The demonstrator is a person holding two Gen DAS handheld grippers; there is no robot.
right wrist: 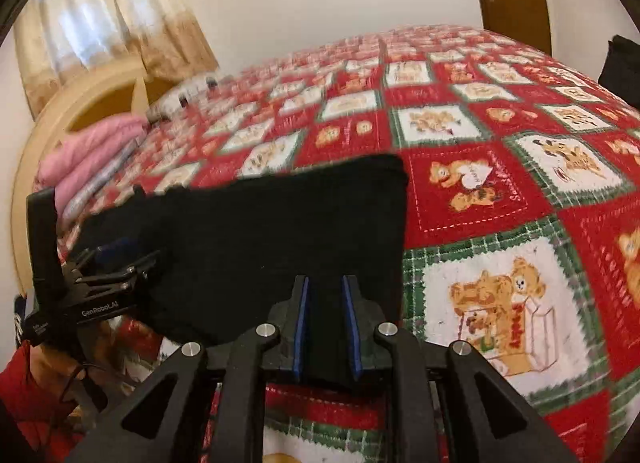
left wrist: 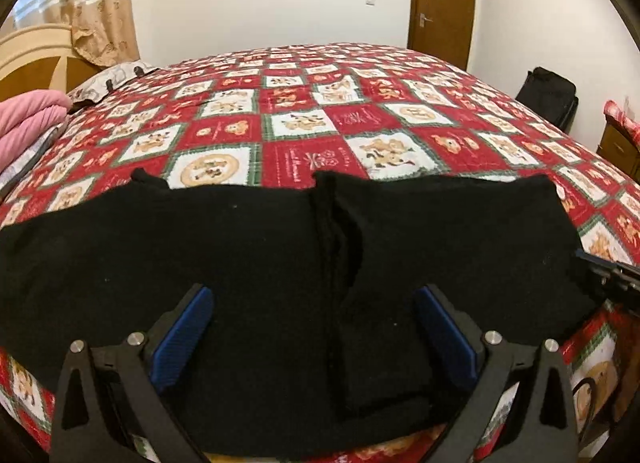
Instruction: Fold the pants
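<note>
Black pants lie folded across the near edge of the bed, with one layer lapped over another near the middle. My left gripper hovers over them, its blue pads spread wide and pressing on nothing. My right gripper is at the pants' right end, its narrow jaws shut on the black cloth, which shows between the pads and hangs below them. The right gripper peeks in at the right edge of the left wrist view. The left gripper shows at the left of the right wrist view.
A red, white and green patchwork quilt covers the bed. Folded pink bedding lies by the cream headboard at the left. A brown door and a black bag stand beyond the bed. A person's red sleeve is low left.
</note>
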